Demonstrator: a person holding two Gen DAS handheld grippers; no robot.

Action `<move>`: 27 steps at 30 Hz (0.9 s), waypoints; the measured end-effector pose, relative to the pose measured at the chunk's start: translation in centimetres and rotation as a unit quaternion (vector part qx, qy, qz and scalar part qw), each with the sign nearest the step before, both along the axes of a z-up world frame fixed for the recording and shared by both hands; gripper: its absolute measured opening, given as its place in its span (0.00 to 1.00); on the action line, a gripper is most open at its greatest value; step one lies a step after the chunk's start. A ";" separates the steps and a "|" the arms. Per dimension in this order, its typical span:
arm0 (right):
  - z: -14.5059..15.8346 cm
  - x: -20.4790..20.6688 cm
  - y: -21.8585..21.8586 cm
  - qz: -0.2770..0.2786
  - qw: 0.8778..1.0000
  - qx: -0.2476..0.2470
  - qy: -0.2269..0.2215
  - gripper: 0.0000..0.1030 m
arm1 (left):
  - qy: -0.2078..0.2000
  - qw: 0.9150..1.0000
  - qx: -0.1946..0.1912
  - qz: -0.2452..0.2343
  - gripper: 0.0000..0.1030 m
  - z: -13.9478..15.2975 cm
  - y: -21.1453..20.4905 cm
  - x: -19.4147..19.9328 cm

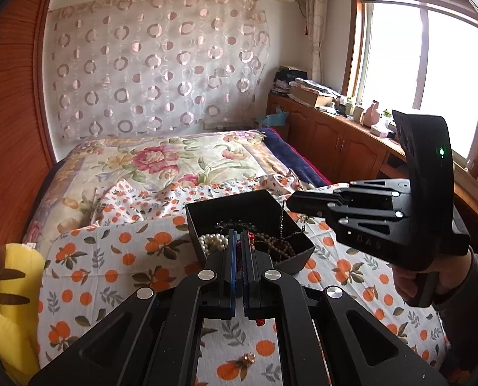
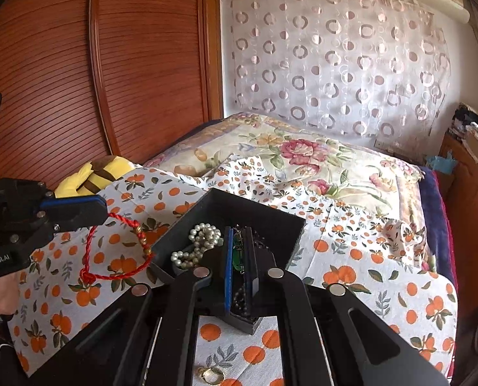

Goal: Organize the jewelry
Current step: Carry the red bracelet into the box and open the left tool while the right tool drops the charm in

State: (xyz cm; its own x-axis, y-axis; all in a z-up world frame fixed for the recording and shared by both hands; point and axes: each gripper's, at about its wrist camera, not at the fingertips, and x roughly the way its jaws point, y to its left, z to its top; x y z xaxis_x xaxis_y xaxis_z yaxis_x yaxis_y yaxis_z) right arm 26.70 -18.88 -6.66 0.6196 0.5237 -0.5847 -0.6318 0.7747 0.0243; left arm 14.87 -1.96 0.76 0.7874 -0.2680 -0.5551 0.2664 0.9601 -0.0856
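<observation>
Black open jewelry box sits on the orange-print cloth, near the middle of the bed. Inside: white pearl strand at the left wall, brown bead strand toward the right, dark chain at the back.

Left gripper: fingers nearly together, pinching a red braided cord bracelet. In the right wrist view the cord hangs from the blue-edged fingers in a loop, its lower end touching the cloth just beside the box's left wall.

Right gripper: fingers narrow, clamped on a dark chain necklace with a green piece. From the left wrist view the chain hangs from the fingertips down into the box at its right side.

Open cloth to the left and right of the box. Small gold-pink ornament lies on the cloth near the front edge; a gold ring also lies there.

Yellow striped plush toy at the left edge of the bed. Floral quilt beyond the box. Wooden slatted wardrobe to the left, circle-print curtain on the back wall, window and low wooden cabinets to the right.
</observation>
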 end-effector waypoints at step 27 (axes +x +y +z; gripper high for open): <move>-2.1 0.8 -1.9 -0.008 0.999 0.027 0.015 0.16 | 0.018 1.000 0.025 0.001 0.02 -1.0 -2.5 5.8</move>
